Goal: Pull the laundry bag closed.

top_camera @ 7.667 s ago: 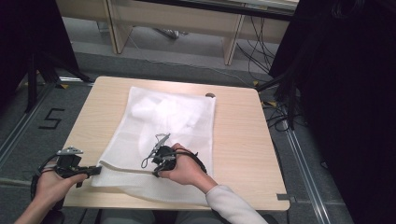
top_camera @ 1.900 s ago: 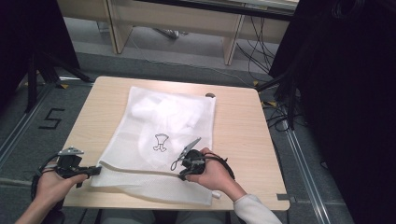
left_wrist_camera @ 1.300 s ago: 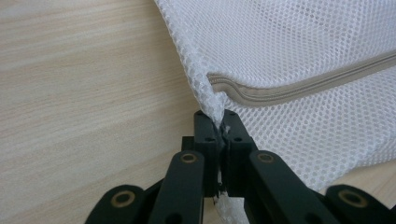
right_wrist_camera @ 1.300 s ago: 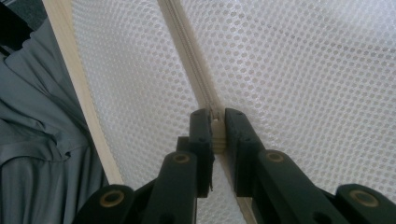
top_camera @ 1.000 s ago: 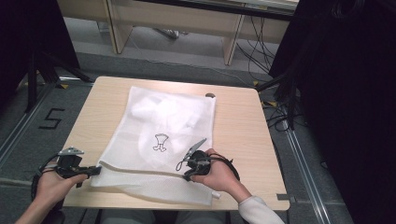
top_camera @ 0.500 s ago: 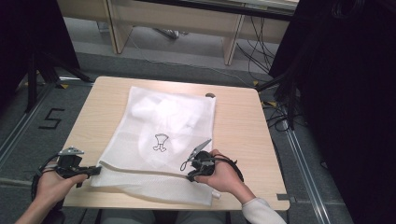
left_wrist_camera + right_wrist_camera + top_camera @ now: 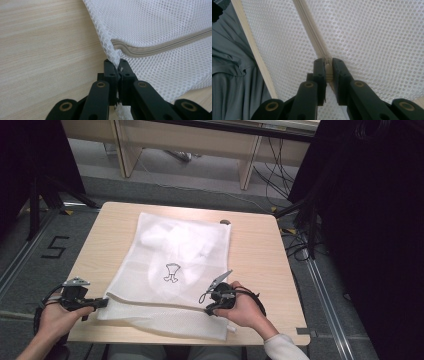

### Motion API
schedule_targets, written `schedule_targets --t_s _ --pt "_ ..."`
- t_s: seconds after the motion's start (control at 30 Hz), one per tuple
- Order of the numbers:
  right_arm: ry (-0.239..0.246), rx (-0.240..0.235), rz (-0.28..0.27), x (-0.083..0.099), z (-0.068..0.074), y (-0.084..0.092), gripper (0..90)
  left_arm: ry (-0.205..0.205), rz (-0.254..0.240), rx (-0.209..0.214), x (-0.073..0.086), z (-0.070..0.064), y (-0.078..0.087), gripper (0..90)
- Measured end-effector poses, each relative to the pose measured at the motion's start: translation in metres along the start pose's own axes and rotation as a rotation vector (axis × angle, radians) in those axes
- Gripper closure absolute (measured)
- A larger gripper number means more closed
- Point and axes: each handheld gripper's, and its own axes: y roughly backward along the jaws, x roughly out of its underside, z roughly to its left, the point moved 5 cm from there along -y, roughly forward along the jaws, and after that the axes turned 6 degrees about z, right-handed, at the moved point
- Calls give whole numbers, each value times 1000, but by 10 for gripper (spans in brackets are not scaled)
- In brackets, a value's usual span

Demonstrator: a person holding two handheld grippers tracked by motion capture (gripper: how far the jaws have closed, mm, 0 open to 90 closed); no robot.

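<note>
In the high view, a white mesh laundry bag (image 7: 170,270) lies flat on the light wooden table (image 7: 260,255), its far edge near the table's back and its near edge close to the person's side. Through the mesh a pale garment shows, and a small black printed figure (image 7: 171,272) sits near the bag's middle. The left gripper (image 7: 102,302), held in the left hand (image 7: 57,317), meets the bag's near-left corner. The right gripper (image 7: 209,309), held in the right hand (image 7: 245,307), rests on the bag's near part, right of the middle.

In the left gripper view, the two black jaws stand together, pinching the corner of the mesh bag (image 7: 160,30) just where the beige zipper (image 7: 165,46) ends. Bare table (image 7: 45,50) lies to the left.

In the right gripper view, the jaws are clamped on the zipper's slider (image 7: 328,71), with the zipper track (image 7: 310,30) running away from them across the mesh (image 7: 374,45). The table's edge (image 7: 252,45) crosses at left, with grey cloth (image 7: 232,75) beyond it
</note>
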Motion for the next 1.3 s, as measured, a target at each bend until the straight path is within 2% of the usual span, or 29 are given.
schedule_targets --t_s 0.37,0.4,0.83,0.93,0.97,1.07,1.13,1.17,1.3 --pt "-27 -10 -3 13 -6 2 826 3 -20 0 0 0 -2 864" --pt "-16 -7 -9 14 -8 1 826 0 -2 0 0 0 -1 864" --pt "-35 -10 -16 29 -16 2 826 -3 5 -1 1 1 -1 864" --pt "-40 -9 -17 31 -17 3 826 9 -7 3 0 0 -2 864" --pt "-37 -10 -18 31 -18 3 826 -2 3 1 1 1 -1 864" --pt "-37 -10 -16 33 -19 2 826 3 -2 4 0 0 -1 864" --pt "-45 -11 -9 35 -20 3 826 22 -17 2 0 -1 -2 863" --pt "-43 -10 -12 35 -20 3 826 1 4 5 0 0 -1 863" --pt "-48 -7 -7 37 -22 4 826 14 -6 4 0 0 -1 863"
